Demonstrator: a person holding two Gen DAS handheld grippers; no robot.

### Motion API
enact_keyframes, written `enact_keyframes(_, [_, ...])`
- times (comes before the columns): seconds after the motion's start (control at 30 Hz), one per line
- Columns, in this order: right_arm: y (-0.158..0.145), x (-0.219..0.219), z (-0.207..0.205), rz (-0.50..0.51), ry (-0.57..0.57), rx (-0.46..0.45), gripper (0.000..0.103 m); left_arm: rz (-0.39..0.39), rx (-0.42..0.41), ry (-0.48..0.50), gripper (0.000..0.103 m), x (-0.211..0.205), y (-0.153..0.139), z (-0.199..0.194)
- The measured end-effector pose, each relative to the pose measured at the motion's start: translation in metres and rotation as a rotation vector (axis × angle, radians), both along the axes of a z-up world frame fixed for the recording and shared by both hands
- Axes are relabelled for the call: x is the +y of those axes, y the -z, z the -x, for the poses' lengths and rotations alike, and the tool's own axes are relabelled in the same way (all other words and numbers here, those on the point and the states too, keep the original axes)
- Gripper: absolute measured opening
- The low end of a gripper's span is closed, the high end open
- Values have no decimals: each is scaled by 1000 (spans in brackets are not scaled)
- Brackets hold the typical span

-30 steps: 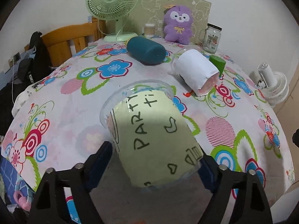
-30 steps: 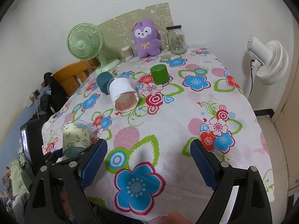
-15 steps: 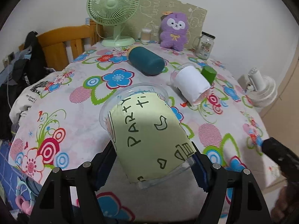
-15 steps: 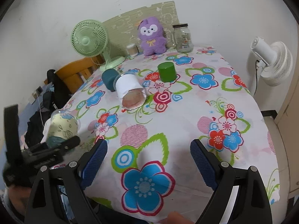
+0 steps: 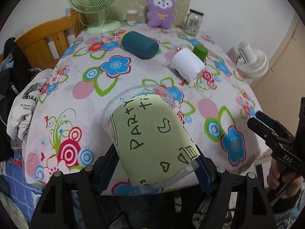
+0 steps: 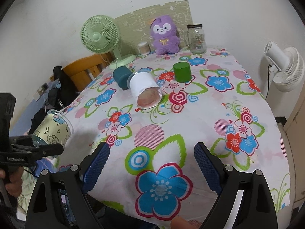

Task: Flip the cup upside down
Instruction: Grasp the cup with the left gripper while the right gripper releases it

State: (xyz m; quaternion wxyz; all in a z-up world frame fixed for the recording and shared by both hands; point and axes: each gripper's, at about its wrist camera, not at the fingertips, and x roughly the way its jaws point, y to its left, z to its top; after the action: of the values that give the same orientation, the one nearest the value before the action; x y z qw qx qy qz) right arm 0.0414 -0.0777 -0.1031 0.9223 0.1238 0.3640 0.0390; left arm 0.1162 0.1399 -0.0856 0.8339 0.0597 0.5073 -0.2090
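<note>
My left gripper [image 5: 152,169] is shut on a clear plastic cup with a pale green "PARTY" sleeve [image 5: 150,133]. It holds the cup by its base, tilted, with the rim pointing away over the table's near left edge. The cup [image 6: 53,131] and the left gripper [image 6: 36,148] also show at the left of the right wrist view, raised off the table. My right gripper [image 6: 151,164] is open and empty above the table's front edge.
On the floral tablecloth [image 6: 190,114] lie a white cup on its side [image 6: 144,89] and a teal cup on its side [image 6: 122,76]; a green cup [image 6: 182,71] stands upside down. A green fan [image 6: 101,36], purple plush [image 6: 164,35] and glass jar [image 6: 196,38] line the back. A white fan [image 6: 284,66] stands right.
My left gripper has lifted and pulled back toward the table's near edge with the cup held in it. The right gripper has come into the left wrist view at the right.
</note>
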Motion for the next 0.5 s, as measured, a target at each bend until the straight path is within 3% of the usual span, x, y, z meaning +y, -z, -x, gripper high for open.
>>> enact_keyframes(0.17, [3,12,-2,15,-26,11,92,-47,-4,41,76,0,-6,0])
enact_keyframes(0.3, [7,19,-5,16,-37,22,92,-48,-87,15,76,1,-4,-2])
enact_keyframes(0.5, [13,25,-7,24,-42,41,92,12,-225,-56,76,-3,28,-9])
